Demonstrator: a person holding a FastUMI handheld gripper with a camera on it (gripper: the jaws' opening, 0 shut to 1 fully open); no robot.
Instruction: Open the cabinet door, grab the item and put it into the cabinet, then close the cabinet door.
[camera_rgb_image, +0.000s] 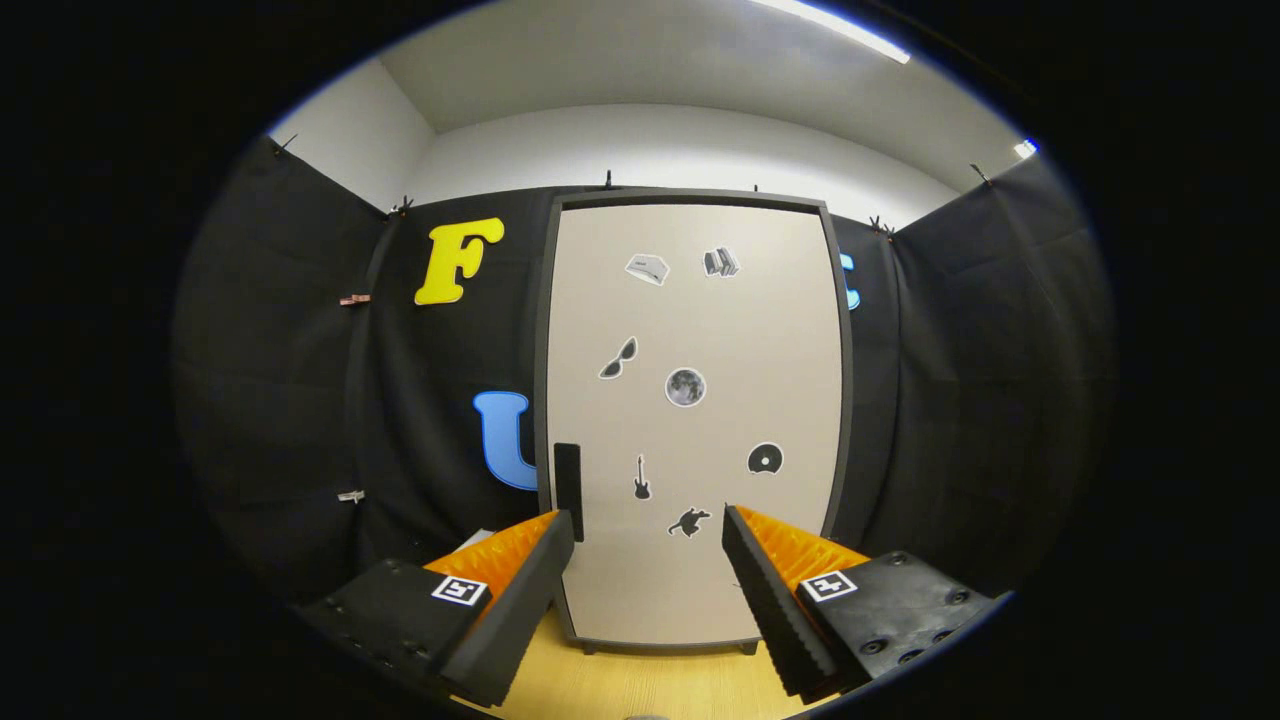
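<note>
Booth with black cloth walls, wooden tabletop (640, 690) running underneath. Nearest, the gripper (648, 530) is sitting wide open, gripping nothing, fingers spread either side of the door's lower part. Just beyond them the cabinet (690, 630) is standing upright on the table, door (700, 340) facing the camera and looking closed. Key relation: the dark handle (568, 490) is lying ahead and left, just above the left fingertip, long axis vertical, on the door's left edge. Something pale is peeking out near the left finger; can't tell what it is.
</note>
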